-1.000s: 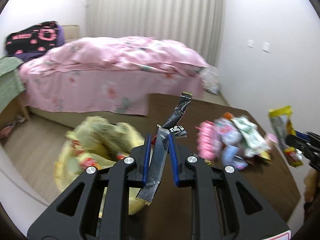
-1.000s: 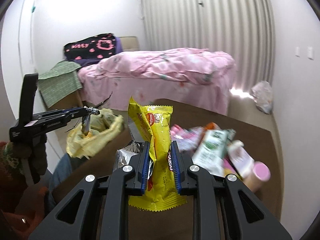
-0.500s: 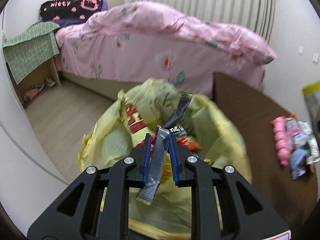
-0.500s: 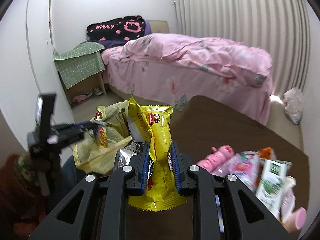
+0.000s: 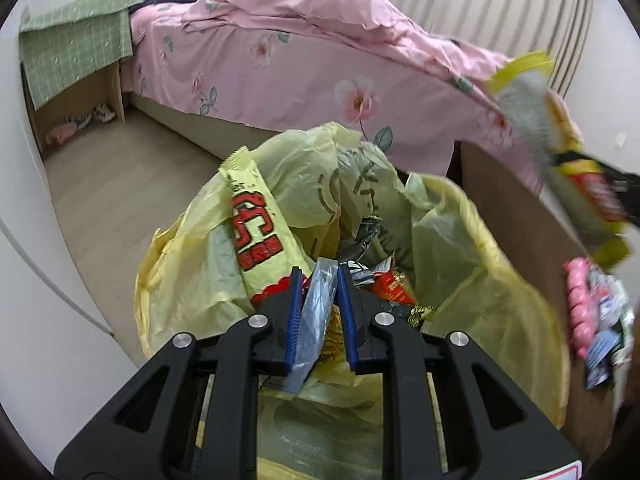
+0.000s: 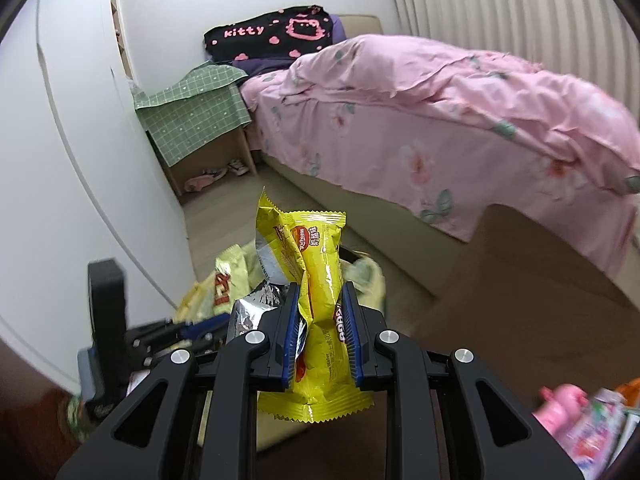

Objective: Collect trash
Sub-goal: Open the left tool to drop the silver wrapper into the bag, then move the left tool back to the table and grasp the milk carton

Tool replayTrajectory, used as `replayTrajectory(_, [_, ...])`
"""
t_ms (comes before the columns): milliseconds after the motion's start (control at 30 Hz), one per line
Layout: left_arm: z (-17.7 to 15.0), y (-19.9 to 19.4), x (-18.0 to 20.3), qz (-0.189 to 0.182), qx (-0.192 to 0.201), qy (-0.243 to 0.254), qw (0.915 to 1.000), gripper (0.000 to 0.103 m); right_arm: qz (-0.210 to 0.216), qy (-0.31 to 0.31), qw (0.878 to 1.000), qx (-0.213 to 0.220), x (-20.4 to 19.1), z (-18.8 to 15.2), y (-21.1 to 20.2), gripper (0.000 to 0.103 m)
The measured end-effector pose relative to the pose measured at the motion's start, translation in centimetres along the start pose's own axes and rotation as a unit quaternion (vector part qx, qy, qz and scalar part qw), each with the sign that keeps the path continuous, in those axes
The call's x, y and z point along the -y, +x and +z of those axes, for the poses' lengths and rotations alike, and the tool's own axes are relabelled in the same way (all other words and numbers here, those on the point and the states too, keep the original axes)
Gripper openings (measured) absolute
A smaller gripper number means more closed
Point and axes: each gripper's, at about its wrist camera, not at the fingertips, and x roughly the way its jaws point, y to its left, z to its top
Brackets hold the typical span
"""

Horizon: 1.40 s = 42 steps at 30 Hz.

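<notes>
My left gripper [image 5: 319, 276] is shut on a grey-black foil wrapper [image 5: 317, 312] and hangs over the open mouth of a yellow trash bag [image 5: 472, 288]. Several wrappers lie in the bag, among them a pale yellow one with red print [image 5: 256, 232]. My right gripper [image 6: 320, 292] is shut on a yellow wafer wrapper [image 6: 320, 264] with a silver inside. In the left wrist view that wrapper [image 5: 560, 152] comes in from the upper right, blurred. In the right wrist view the bag [image 6: 228, 276] and the left gripper [image 6: 176, 332] show low on the left.
A pile of pink and mixed packets [image 5: 592, 316] lies on the brown table [image 5: 504, 200] right of the bag, also seen as packets [image 6: 580, 420] at the lower right. A pink bed [image 6: 440, 100], a green-covered side table [image 6: 196, 116] and a white wall [image 6: 72, 140] surround the floor.
The left gripper swung left and down from above the table to just over the bag's mouth. The right gripper carried the yellow wrapper left, away from the packet pile, toward the bag.
</notes>
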Motion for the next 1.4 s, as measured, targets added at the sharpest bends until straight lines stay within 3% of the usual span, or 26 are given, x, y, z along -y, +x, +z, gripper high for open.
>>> replayTrajectory(133, [0.1,-0.8,-0.7,-0.014,0.0,-0.025,0.9996,0.02,0.01,0.016,1.0,-0.015,0.2,0.6,2.7,0.022])
replayTrajectory(200, [0.3,-1.4,-1.1,-0.017,0.002,-0.045,0.9989,0.044,0.014,0.027,0.999,-0.028,0.5,0.3,3.7,0.028])
replayTrajectory(233, [0.4,-1.8,-1.3,-0.016,0.008,-0.052,0.9985,0.046,0.015,0.032,0.999,-0.034,0.7,0.1,4.1,0.037])
replayTrajectory(400, [1.3,-3.7,-0.8,-0.01,0.031,-0.054,0.998,0.047,0.013,0.045,0.998,-0.047,1.6,-1.0,4.2,0.044])
replayTrajectory(600, [2.0,-5.8,-0.1,-0.004,0.055,-0.051,0.9972,0.048,0.051,0.045,0.997,-0.024,1.5,-1.1,1.9,0.058])
replayTrajectory(667, [2.2,-6.6,0.1,-0.002,0.063,-0.05,0.9968,0.048,0.045,0.038,0.998,-0.021,1.2,-1.0,1.2,0.062])
replayTrajectory(933, [2.4,-9.0,1.2,0.002,0.072,-0.039,0.9966,0.052,0.005,0.015,1.0,0.024,1.1,-1.0,-3.7,0.062])
replayTrajectory(1000, [2.4,-9.4,2.1,-0.006,0.075,-0.032,0.9967,0.053,-0.021,0.006,0.999,0.035,1.4,-1.6,-5.6,0.062])
replayTrajectory(1133, [1.9,-9.9,5.2,-0.031,0.075,0.0,0.9967,0.053,-0.093,0.001,0.994,0.053,3.0,-4.0,-10.3,0.062])
replayTrajectory(1400, [-0.5,-9.7,14.0,-0.11,0.045,0.082,0.9895,0.053,-0.178,0.057,0.979,0.081,8.8,-10.7,-18.9,0.062])
